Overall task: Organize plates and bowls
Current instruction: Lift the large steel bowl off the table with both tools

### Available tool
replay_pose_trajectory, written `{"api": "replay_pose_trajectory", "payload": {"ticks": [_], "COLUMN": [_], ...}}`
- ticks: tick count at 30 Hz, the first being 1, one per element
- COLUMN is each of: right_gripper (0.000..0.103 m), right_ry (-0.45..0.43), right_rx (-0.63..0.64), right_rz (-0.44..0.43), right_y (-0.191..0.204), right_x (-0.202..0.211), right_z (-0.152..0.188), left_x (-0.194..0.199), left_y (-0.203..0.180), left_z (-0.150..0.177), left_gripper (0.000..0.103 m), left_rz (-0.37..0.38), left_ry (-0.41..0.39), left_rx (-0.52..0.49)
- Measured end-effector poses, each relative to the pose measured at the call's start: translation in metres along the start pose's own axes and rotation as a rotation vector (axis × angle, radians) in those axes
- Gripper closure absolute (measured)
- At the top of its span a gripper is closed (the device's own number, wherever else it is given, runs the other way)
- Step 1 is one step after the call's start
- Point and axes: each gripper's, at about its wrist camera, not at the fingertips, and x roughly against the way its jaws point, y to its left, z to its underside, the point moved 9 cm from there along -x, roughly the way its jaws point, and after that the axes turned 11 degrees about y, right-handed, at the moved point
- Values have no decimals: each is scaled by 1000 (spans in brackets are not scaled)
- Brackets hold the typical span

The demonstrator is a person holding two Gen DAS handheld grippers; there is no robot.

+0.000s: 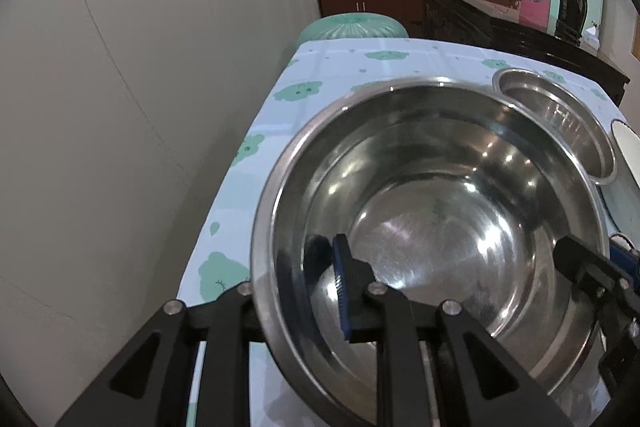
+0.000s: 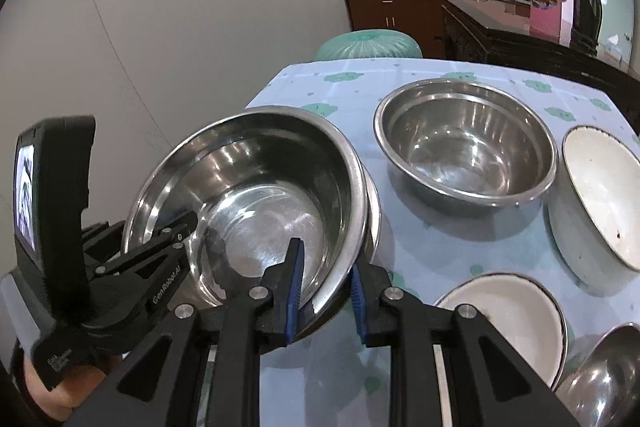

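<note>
A large steel bowl fills the near left of the table, and a second rim shows just under its right edge. My left gripper is shut on the bowl's left rim, with one blue pad inside the wall and the other finger hidden outside it. My right gripper is shut on the near right rim, with one blue pad against the inner wall and one outside. Both grippers point down into the bowl.
On the light blue patterned tablecloth stand a smaller steel bowl, a white enamel bowl, a white dish and another steel bowl at the bottom right. A green stool and a dark sideboard lie beyond the table.
</note>
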Motion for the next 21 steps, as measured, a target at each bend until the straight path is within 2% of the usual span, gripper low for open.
{"api": "replay_pose_trajectory", "payload": {"ticks": [2, 4, 5, 13, 21], "right_gripper": [77, 76, 75, 73, 73], "right_ry": [-22, -39, -36, -26, -49], "right_rx": [-13, -45, -57, -43, -54], "right_rz": [-21, -40, -46, -36, -32], "right_y": [-1, -6, -6, -3, -6], "right_x": [2, 3, 3, 8, 10], "right_z": [-2, -4, -4, 5, 11], "left_x": [0, 1, 1, 13, 1], "left_y": [2, 4, 4, 3, 1], "left_z": [-1, -1, 0, 5, 11], "left_gripper": [85, 79, 79, 78, 78], "left_rz": [22, 50, 57, 11, 3], "left_ry": [-3, 1, 1, -25, 1], "left_rx": [12, 31, 35, 21, 24]}}
